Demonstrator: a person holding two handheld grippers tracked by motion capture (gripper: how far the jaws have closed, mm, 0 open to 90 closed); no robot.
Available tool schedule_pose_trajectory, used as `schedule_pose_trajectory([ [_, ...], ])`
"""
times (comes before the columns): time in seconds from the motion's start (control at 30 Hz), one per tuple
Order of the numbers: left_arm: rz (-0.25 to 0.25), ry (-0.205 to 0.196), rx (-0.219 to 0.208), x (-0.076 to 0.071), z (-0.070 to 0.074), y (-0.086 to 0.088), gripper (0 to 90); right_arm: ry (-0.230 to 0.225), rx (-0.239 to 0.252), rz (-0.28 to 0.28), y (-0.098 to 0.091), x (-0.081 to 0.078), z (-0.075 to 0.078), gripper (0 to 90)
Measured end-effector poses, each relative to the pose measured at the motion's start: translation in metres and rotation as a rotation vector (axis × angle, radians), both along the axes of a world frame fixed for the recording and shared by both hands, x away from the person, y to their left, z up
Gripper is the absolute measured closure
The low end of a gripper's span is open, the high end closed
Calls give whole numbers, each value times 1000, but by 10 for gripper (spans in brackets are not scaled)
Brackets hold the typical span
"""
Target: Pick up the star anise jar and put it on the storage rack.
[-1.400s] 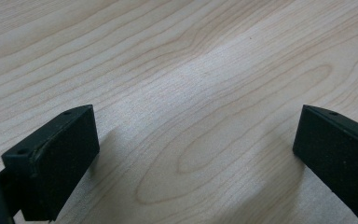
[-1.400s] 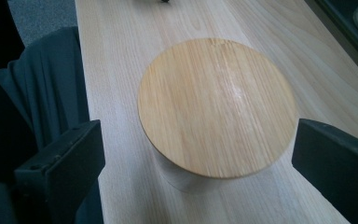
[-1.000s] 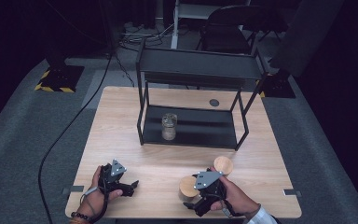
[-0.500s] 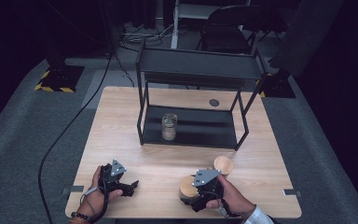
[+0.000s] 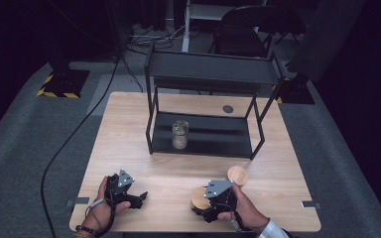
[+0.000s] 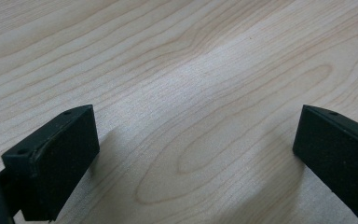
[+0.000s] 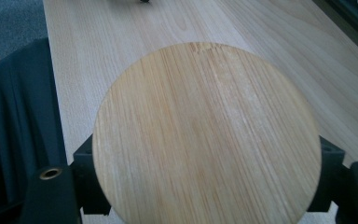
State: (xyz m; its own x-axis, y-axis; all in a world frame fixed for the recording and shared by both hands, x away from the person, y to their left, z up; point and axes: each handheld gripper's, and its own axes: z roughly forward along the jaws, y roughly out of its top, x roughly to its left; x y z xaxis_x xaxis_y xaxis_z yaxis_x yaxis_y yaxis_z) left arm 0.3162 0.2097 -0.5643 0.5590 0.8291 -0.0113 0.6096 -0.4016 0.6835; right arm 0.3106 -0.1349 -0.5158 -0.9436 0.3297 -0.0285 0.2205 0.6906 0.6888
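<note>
Your wooden table carries a black rack far centre and two wooden discs near right.

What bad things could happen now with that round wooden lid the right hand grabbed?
The right gripper has just closed on the wooden lid, pinching only its edges, so it might slip out when lifted. A second lid lies close by and could get bumped. The glass jar sits under the black shelf, so reaching it could knock the frame.

A jar is set in the rack at the counter's rear; two discs, seemingly lids, are laid before it.
</note>
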Motion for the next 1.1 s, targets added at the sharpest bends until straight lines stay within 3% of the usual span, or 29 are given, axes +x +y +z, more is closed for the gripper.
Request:
schedule_pose_trajectory([
  [0.6,0,0,-1,0,0,0,0,9,3,-21,-5,-1,11,245],
  [1.1,0,0,-1,0,0,0,0,-3,19,-95,-17,9,39,246],
])
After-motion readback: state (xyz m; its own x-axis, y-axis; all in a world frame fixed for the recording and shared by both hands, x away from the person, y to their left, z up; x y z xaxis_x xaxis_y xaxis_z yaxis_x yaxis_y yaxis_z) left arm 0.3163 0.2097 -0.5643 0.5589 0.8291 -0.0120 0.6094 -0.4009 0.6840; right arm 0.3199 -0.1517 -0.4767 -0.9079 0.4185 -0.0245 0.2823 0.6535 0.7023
